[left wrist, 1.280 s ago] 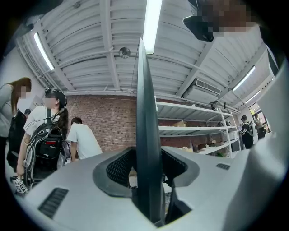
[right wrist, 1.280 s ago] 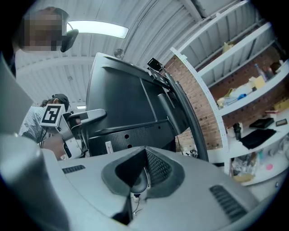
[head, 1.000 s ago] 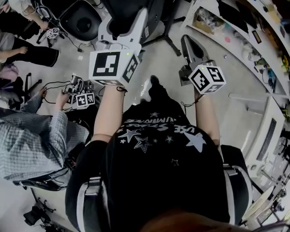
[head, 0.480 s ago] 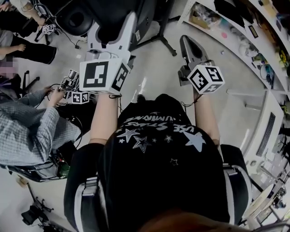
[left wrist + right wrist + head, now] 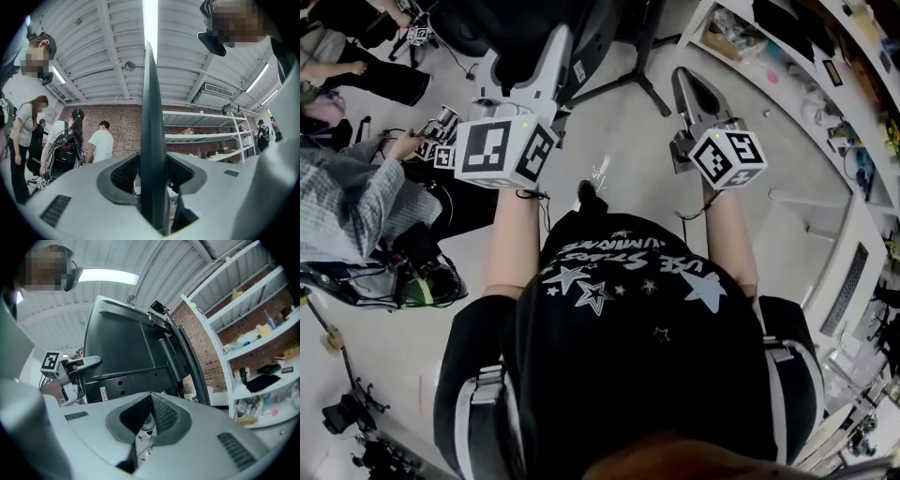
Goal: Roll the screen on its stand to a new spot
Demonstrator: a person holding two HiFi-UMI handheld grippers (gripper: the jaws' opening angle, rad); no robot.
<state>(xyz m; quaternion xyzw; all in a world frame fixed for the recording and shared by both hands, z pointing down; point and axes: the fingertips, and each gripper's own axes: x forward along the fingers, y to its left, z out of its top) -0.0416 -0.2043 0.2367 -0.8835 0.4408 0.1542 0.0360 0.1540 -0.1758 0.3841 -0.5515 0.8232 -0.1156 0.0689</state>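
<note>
The big black screen (image 5: pixel 126 350) shows its back in the right gripper view, mounted on a dark stand pole (image 5: pixel 171 359). In the head view the screen (image 5: pixel 525 28) is at the top, with a stand leg (image 5: pixel 619 84) splayed on the floor. My left gripper (image 5: pixel 534 70) is shut on the screen's side edge, which appears edge-on as a dark blade (image 5: pixel 152 140) between its jaws. The same left gripper (image 5: pixel 82 363) is clamped on the screen's left edge in the right gripper view. My right gripper (image 5: pixel 694 94) hangs shut and empty beside the stand.
People sit on the floor at the left (image 5: pixel 347 197) with other marker-cube grippers (image 5: pixel 441 141) and cables. Curved white shelving (image 5: pixel 787 56) and a white desk (image 5: pixel 844 272) line the right. A tripod (image 5: pixel 342 412) lies at the lower left. People stand by a brick wall (image 5: pixel 101 143).
Both grippers and the screen have travelled across the floor. The seated people and the tripod have slid up and left in the head view. The left cube sits further left.
</note>
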